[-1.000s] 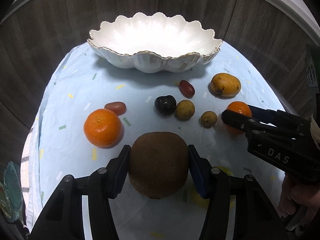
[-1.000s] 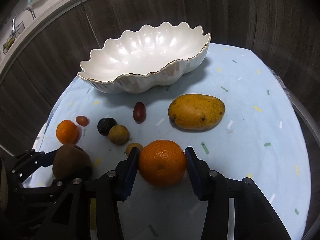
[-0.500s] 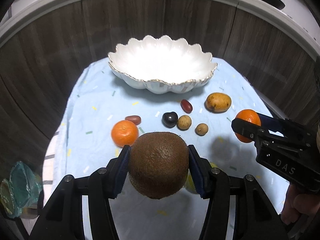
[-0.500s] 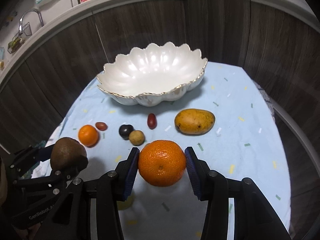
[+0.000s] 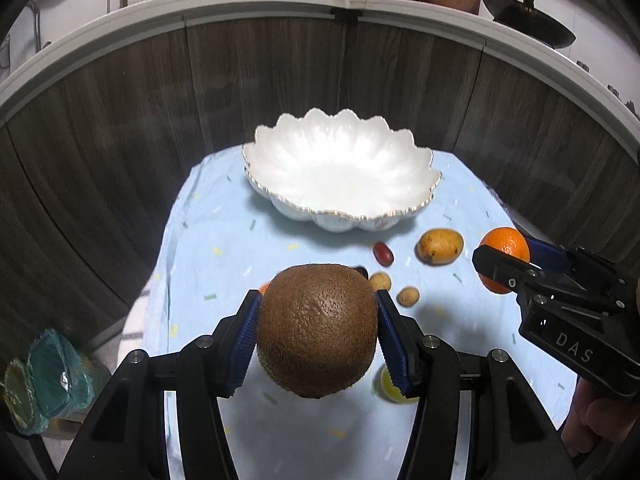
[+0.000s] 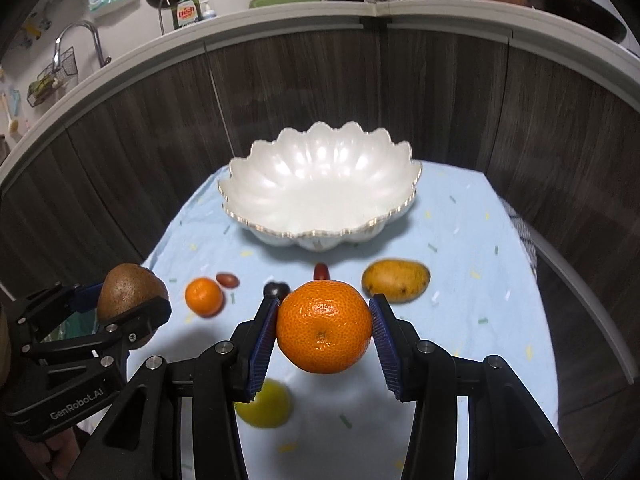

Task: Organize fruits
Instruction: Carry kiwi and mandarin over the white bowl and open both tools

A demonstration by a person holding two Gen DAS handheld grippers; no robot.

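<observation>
While my left gripper [image 5: 318, 334] clamps the kiwi [image 5: 317, 330] between its blue pads, my right gripper [image 6: 325, 334] clamps an orange [image 6: 324, 326] the same way, and both fruits hang in the air above the cloth [image 6: 460, 248]. From the left wrist view I see my right gripper [image 5: 505, 261] off to the right with its orange [image 5: 505, 258] showing past the near finger. From the right wrist view my left gripper [image 6: 134, 296] sits low on the left with the kiwi [image 6: 130, 294] in it.

Below my right gripper a yellow-green fruit [image 6: 266, 402] lies on the pale blue cloth, partly hidden by the fingers. Farther out a row of loose fruit rests on the cloth: a small orange [image 6: 204, 297], a reddish oval fruit [image 6: 227, 279] just beside it, a dark plum [image 6: 276, 289] peeking over my pad, a red date [image 5: 383, 253] and a mango [image 6: 396, 281]. Two small tan fruits [image 5: 408, 295] lie close together near the kiwi's right edge in the left view.

Beyond the fruit, the white scalloped bowl [image 6: 320, 190] stands at the far end of the cloth with nothing in it. Behind it runs a dark wood panel [image 6: 440, 92], topped by a counter [image 6: 280, 14] crowded with dishes and a soap bottle [image 6: 186, 10].
</observation>
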